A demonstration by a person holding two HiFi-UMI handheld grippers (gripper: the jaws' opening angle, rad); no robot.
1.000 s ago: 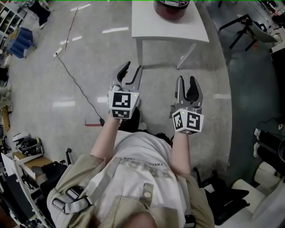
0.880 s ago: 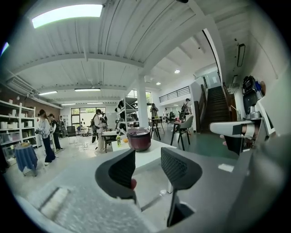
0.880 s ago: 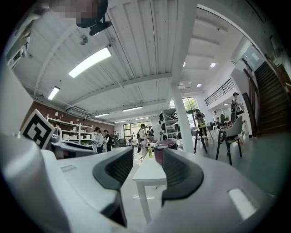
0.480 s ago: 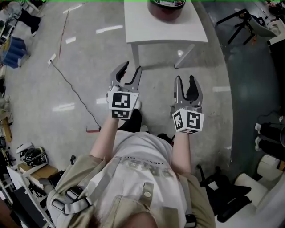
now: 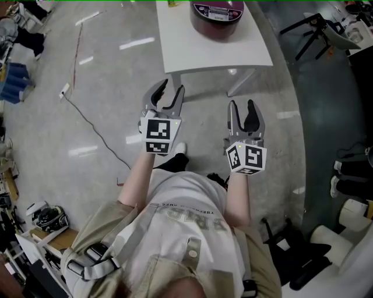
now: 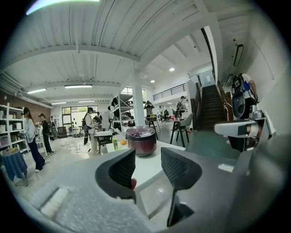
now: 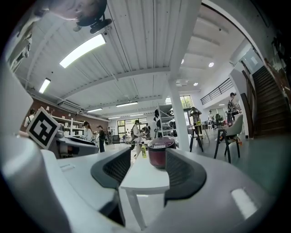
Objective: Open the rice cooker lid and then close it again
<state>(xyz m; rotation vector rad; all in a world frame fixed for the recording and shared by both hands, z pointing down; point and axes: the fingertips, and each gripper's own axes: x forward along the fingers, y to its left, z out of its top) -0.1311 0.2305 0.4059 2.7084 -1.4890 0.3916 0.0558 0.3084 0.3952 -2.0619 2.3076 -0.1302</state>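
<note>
1. We hold both arms out ahead of the chest. The bare left forearm (image 5: 137,177) and right forearm (image 5: 236,195) run roughly parallel, and each marker cube faces up toward the head camera.
2. The left tongs (image 5: 172,93) reach a little further forward than the right tongs (image 5: 243,113). The two are well apart, side by side over the grey floor (image 5: 87,116).
3. Both tongs point forward at the white table (image 5: 215,49), and neither touches it.
4. The left tongs are released, with the jaws partly spread and nothing between the pads. Through the gap in the left gripper view we see only the table top beyond.
5. The right tongs' jaws have just been opening. They grasp nothing, and the distant table shows between them.
6. The rice cooker (image 5: 217,13) stands on the table toward its far side, well apart from both tongs.
7. Its lid looks shut to us, though the cooker is small in every view and we cannot be sure of the latch.
8. A small green bottle (image 7: 143,151) stands on the table just beside the cooker.
</note>
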